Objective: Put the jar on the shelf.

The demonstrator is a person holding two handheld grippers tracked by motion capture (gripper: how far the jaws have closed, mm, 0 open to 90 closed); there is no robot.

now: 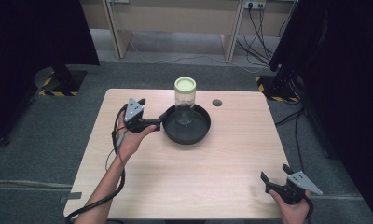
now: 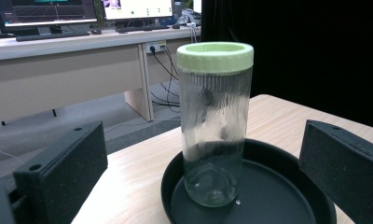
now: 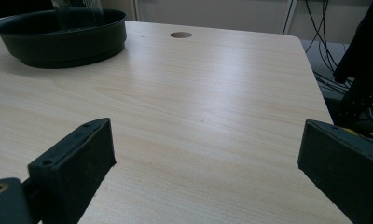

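High view | left gripper at pan rim | right gripper near table edge

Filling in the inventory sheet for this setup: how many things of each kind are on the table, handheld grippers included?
Glass jar with green lid: 1
Black round tray: 1
Handheld grippers, left gripper and right gripper: 2
Total: 4

Left claw: jaws spread wide, held toward the tabletop's far left.
Right claw: jaws apart, at the near right corner.
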